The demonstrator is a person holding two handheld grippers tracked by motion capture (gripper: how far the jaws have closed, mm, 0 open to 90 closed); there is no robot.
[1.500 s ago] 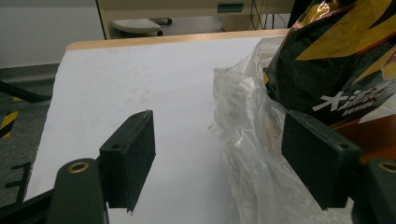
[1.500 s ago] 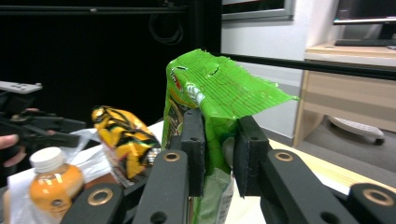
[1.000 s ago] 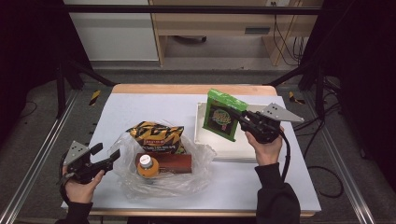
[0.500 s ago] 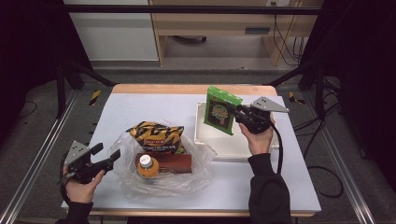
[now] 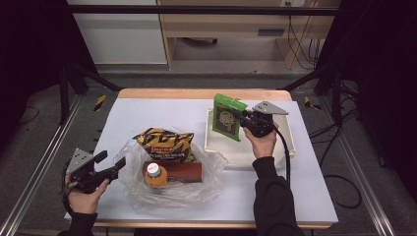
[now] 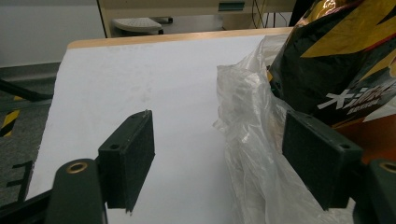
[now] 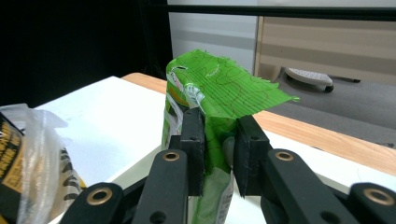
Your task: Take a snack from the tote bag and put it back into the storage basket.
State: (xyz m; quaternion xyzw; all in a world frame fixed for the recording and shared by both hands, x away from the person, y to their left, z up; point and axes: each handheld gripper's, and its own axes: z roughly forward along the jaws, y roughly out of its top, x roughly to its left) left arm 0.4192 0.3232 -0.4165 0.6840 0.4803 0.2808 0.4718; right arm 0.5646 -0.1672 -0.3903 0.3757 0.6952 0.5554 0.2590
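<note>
2 snack bags (image 5: 165, 144) (image 5: 227, 118), 1 bottle (image 5: 156, 173), 1 tray (image 5: 290, 142), perhaps 1 box (image 5: 184, 171).

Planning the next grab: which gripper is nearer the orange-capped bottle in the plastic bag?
Left. The left gripper sits open at the bag's left edge, near the bottle; the right gripper holds the green packet over the white tray.

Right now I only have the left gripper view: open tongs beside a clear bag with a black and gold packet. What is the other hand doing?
Observer: The right tongs are shut on a green packet, pinching it near its top.
Operator: Where is that packet relative to the table?
Observer: In the high view it is held upright over a white tray on the right side of the table.
Operator: Anything else in the bag?
Observer: Yes, an orange bottle with a white cap and a dark brown box lie in the clear bag, in front of the black and gold packet.
</note>
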